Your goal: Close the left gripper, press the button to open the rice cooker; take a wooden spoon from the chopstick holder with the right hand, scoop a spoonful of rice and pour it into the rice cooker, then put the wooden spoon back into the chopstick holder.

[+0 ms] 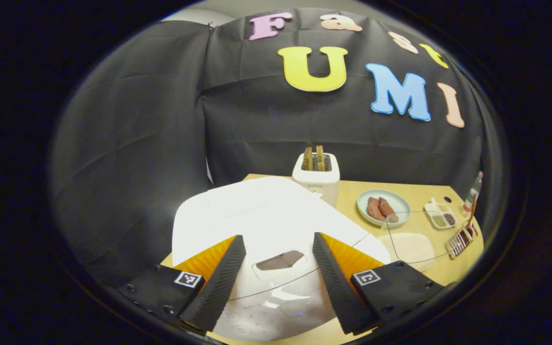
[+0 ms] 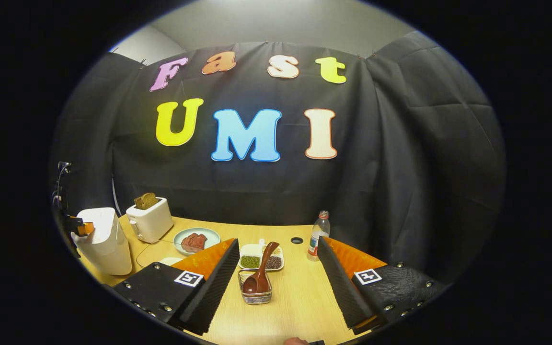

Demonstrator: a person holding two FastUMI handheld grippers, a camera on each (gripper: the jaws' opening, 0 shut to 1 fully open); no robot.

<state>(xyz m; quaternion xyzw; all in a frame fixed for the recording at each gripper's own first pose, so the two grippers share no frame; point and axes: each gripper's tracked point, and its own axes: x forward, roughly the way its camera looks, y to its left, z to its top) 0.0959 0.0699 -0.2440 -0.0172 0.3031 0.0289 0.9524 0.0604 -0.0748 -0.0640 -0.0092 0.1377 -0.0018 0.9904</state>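
Fingers (image 1: 228, 278) wide apart, empty, above closed rice cooker (image 1: 266, 215), its button (image 1: 281, 260) between.

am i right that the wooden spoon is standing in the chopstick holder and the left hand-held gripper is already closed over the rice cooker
Not quite. The left gripper view shows the left hand-held gripper open, its fingers spread wide over the rice cooker. The rest holds: in the right gripper view the wooden spoon stands in the chopstick holder.
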